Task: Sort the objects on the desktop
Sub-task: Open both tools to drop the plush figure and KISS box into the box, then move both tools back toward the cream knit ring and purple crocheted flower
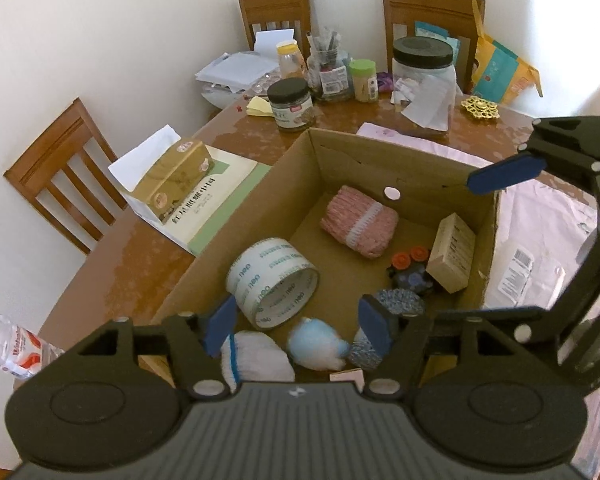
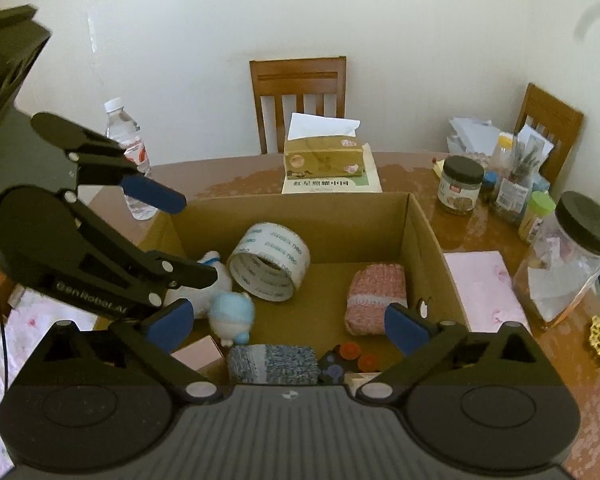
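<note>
Brown worktop [image 2: 452, 236] w/ box [image 2: 424, 236] holding tape [image 2: 269, 266] & toy [image 2: 232, 316]; L tongs [image 1: 298, 326] & R tongs [image 2: 288, 326] both wide apart, empty.

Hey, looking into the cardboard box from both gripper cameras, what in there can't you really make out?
- Pink box, right wrist view: mostly hidden behind the right gripper.
- White sock bundle, left wrist view: lower part covered by the left gripper body.
- Dark toy with orange caps, both views: too small and dim to identify.
- Tape roll lettering: too blurred to read.
</note>
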Motion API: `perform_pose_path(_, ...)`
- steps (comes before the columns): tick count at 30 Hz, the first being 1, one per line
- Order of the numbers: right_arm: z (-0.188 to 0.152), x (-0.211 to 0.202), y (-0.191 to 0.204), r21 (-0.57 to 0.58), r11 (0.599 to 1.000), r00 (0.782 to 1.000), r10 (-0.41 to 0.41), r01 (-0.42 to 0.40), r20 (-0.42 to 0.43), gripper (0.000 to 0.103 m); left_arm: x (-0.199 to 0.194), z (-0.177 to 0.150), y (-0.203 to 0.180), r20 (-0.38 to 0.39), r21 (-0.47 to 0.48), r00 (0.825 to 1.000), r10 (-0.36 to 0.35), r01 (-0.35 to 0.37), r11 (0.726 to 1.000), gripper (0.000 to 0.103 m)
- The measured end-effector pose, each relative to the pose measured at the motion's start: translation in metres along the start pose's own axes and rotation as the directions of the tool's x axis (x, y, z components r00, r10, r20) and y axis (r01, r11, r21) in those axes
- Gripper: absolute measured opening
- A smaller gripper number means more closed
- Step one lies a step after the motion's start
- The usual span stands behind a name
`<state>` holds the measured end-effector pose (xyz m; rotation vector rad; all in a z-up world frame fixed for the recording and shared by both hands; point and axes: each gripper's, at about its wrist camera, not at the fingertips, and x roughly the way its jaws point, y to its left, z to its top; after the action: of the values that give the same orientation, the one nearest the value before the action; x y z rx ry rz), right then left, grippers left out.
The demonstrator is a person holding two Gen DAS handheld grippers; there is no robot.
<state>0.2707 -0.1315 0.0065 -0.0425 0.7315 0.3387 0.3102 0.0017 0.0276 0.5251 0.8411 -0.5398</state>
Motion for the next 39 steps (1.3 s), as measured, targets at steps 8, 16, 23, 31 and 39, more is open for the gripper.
perform_pose_path(8,-0.011,-0.017,0.010,-0.027,1.000,1.000,0.016,-0.015,0.011,0.103,-0.012,-0.008,-0.003,0.006,0.001,1.000,-0.011,0.011,1.000,0.075)
perform_pose_path(16,-0.021,-0.031,0.012,0.020,1.000,1.000,-0.017,0.017,-0.008,0.103,-0.035,-0.018,-0.005,0.029,-0.012,1.000,-0.006,0.006,1.000,0.082)
perform_pose_path(23,-0.033,-0.044,0.016,0.065,0.995,0.997,-0.074,0.076,-0.031,0.103,-0.053,-0.029,-0.011,0.047,-0.027,0.999,-0.013,0.014,1.000,0.087)
perform_pose_path(31,-0.054,-0.059,0.025,0.080,0.991,0.994,-0.101,0.103,-0.037,0.103,-0.069,-0.047,-0.028,0.039,-0.015,0.999,-0.023,0.023,1.000,0.088)
perform_pose_path(39,-0.079,-0.069,0.039,0.103,0.986,0.990,-0.128,0.132,-0.052,0.103,-0.081,-0.071,-0.037,0.053,-0.033,0.998,-0.035,0.036,0.999,0.088)
